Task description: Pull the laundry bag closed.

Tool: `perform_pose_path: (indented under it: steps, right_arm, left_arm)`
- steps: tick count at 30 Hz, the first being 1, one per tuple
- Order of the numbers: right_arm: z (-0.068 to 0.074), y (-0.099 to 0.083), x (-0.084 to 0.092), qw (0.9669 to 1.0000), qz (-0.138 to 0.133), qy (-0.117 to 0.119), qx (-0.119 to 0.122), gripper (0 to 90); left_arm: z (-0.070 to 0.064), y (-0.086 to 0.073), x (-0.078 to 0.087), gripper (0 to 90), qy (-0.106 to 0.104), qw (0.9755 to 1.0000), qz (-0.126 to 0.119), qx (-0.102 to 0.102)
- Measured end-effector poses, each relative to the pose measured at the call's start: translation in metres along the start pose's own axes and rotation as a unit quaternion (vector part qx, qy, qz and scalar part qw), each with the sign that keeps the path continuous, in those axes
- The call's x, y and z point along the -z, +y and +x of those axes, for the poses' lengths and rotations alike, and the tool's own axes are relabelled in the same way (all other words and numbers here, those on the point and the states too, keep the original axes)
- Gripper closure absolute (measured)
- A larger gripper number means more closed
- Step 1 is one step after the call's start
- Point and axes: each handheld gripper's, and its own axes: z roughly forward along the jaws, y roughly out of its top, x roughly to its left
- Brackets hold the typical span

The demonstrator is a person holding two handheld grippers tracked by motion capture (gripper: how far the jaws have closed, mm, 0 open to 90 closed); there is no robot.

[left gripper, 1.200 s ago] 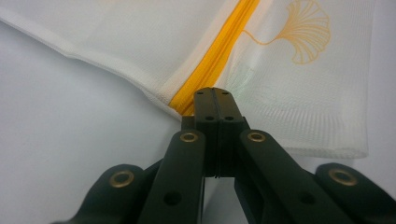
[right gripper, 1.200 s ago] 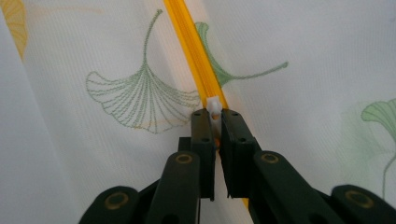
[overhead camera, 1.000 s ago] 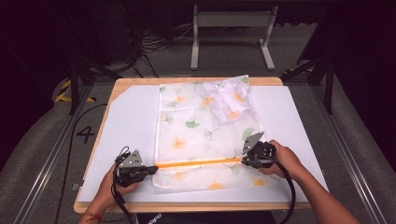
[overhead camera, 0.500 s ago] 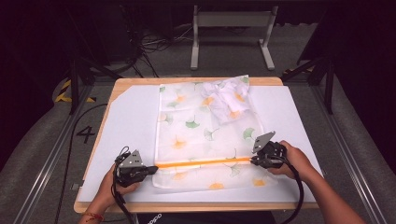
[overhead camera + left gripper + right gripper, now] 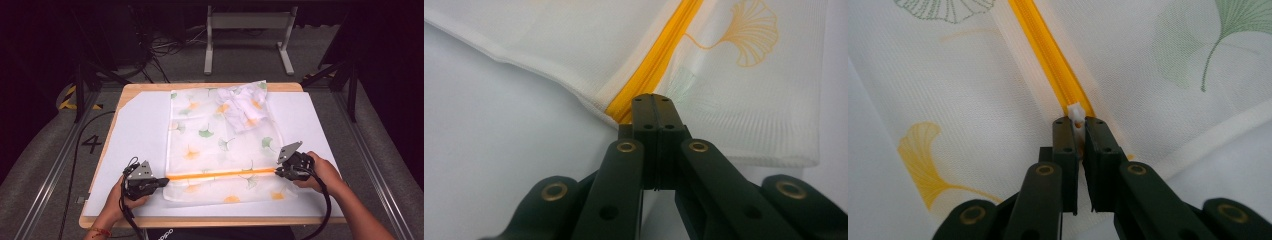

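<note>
A white mesh bag [image 5: 220,145] printed with green and orange ginkgo leaves lies flat on the white mat. Its orange zipper [image 5: 220,174] runs across the near part. My left gripper [image 5: 162,182] is shut on the zipper's left end at the bag's edge; in the left gripper view its jaws [image 5: 652,100] pinch the orange tape [image 5: 664,45]. My right gripper [image 5: 278,171] is shut at the zipper's right end. In the right gripper view the small white zipper pull [image 5: 1075,111] sits between the closed tips [image 5: 1076,122].
A crumpled white garment [image 5: 245,107] shows through the bag's far right corner. The white mat [image 5: 140,130] covers most of the wooden table [image 5: 200,221]. A metal stand [image 5: 247,22] and cables sit on the floor beyond the table.
My right gripper has slid a little to the right along the zipper with the pull in it. The left gripper has stayed put.
</note>
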Motion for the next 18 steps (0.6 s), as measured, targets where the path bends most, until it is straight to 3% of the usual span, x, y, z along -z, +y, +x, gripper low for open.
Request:
perform_pose_path:
  steps: [15,18]
  right_arm:
    - [-0.006,-0.018,0.006,0.9995,0.001,-0.018,-0.025,84.3]
    - [-0.008,-0.022,0.007,0.9994,-0.008,-0.012,-0.033,84.3]
  left_arm:
    - [0.0,0.0,0.0,90.0,0.0,1.0,0.0,-0.001]
    - [0.0,0.0,0.0,90.0,0.0,1.0,-0.001,-0.001]
